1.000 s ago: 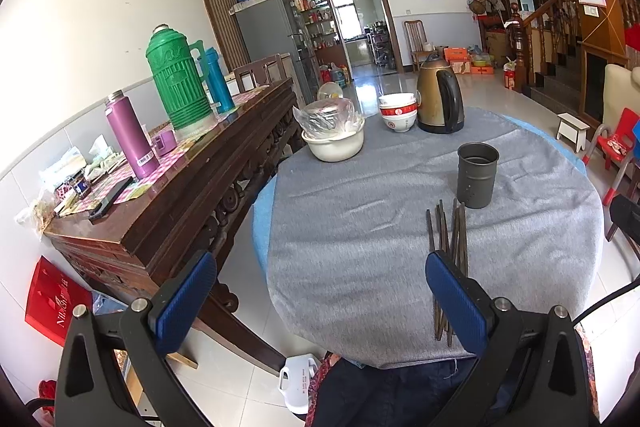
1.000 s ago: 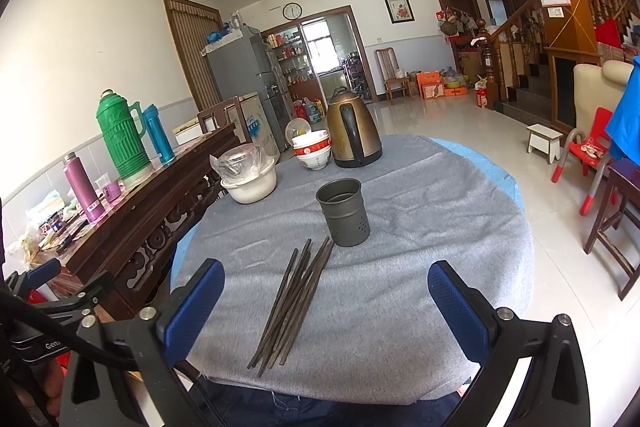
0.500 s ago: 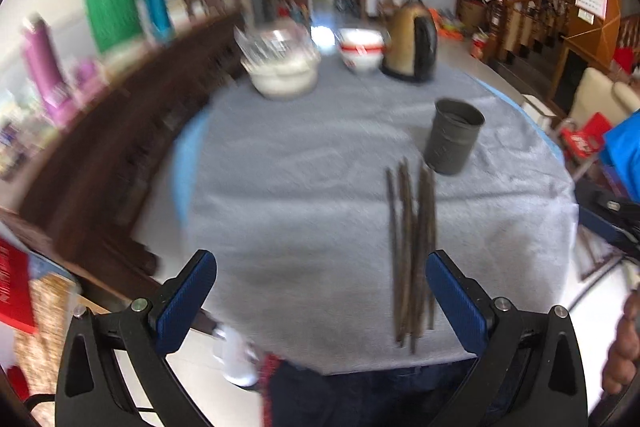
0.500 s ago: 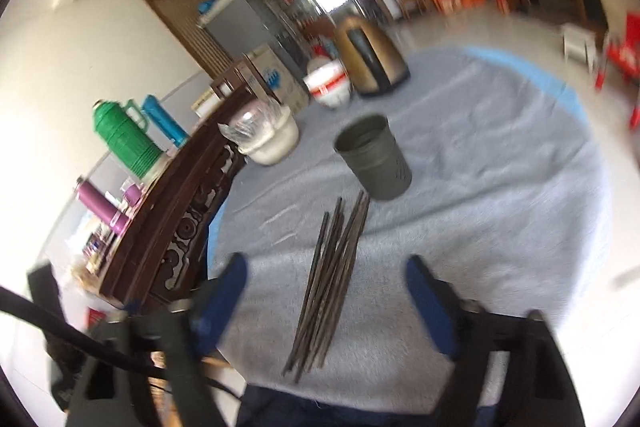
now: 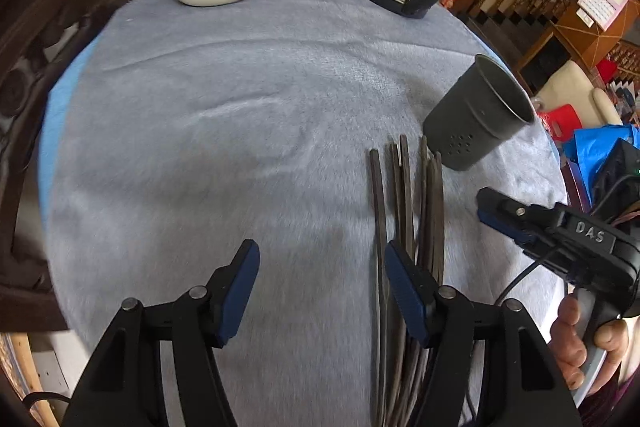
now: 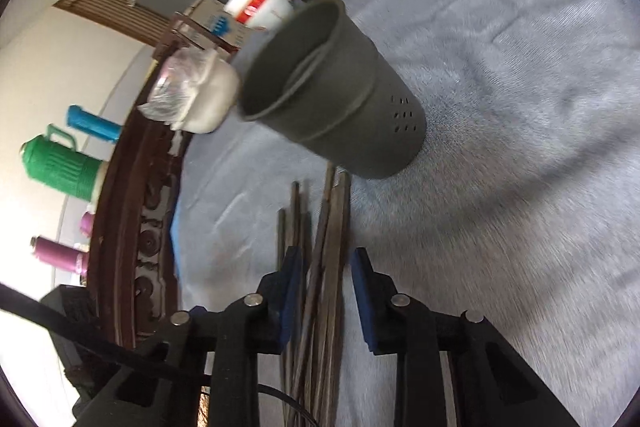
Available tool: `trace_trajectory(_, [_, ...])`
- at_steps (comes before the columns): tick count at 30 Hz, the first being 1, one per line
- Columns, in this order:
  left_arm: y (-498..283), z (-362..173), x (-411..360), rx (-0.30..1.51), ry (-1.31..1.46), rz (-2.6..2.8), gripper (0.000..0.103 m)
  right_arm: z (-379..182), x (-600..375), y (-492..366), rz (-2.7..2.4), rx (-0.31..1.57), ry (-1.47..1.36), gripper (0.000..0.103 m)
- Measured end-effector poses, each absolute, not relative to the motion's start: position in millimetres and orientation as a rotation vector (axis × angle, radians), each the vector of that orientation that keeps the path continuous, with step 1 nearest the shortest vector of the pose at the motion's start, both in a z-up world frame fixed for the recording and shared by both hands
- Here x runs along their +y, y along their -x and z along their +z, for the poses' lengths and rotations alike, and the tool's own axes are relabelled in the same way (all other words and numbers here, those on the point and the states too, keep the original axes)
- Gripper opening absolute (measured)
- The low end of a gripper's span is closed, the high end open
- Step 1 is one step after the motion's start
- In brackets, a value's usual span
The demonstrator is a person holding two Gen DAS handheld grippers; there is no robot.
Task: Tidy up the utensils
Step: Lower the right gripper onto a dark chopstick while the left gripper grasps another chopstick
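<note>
The chopsticks [image 6: 326, 267] lie bundled on the grey tablecloth [image 5: 240, 107], their far ends just beside the dark holder cup [image 6: 332, 95] (upright, perforated low on its wall). The right gripper [image 6: 326, 287] straddles them, jaws closing, pads not yet pressing. The left gripper [image 5: 318, 287] is closing over bare cloth, its right finger overlapping the bundle.

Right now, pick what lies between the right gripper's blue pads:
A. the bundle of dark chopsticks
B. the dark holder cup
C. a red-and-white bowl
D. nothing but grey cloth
A: in the right wrist view the chopsticks run up between the closing right gripper pads, below the holder cup.
</note>
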State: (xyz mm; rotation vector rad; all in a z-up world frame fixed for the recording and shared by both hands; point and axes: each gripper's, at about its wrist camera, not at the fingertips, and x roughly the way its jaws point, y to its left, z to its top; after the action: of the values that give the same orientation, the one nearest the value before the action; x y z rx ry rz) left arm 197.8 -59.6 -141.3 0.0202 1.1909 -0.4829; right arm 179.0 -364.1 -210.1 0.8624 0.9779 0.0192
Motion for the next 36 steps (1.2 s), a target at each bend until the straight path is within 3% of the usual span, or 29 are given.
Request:
trace_trajectory(6, [-219.5, -152.5, -79.8, 1.236, -0.05, -0.554, 0.066, -223.0, -358.2, -203.5, -0.038, 1.048, -0.799, 0.023])
trace_trajectory(14, [-234.3, -172.3, -95.9, 1.28, -0.098, -0.574, 0.051, -226.7, -353.1, -215.3, -0.06, 1.067, -0.772, 0.023])
trace_trajectory(17, [-236.9, -173.3, -94.4, 1.283, -0.097, -0.57, 0.049, -226.6, -343.5, -221.4, -0.05, 1.078, -0.73, 0.016])
trace_trajectory(19, [-237.7, -173.1, -94.4, 1.28, -0.119, -0.554, 0.039, -227.0, -337.5, -224.3, -0.041, 1.074, -0.709, 0.009])
trace_trajectory(21, [-238.3, -173.0, -93.5, 1.271, -0.146, -0.543, 0.032, -226.2, -334.7, -221.7, -0.024, 1.065, -0.693, 0.008])
trace_trajectory(26, [-239.3, -168.1, -83.0, 1.275, -0.142, -0.538, 0.032, -226.2, -349.8, -207.7, -0.035, 1.048, -0.704, 0.008])
trace_trajectory(29, [-239.9, -162.4, -80.3, 1.289, -0.09, -0.577, 0.035, -225.9, -357.3, -201.7, -0.023, 1.042, -0.737, 0.008])
trace_trajectory(31, [-239.0, -157.3, -82.6, 1.274, -0.094, -0.588, 0.042, -223.7, -361.7, -196.0, -0.008, 1.029, -0.763, 0.008])
trace_trajectory(36, [-244.5, -169.3, -100.4, 1.29, -0.125, -0.589, 0.042, -223.9, -373.8, -186.0, 0.018, 1.007, -0.819, 0.008])
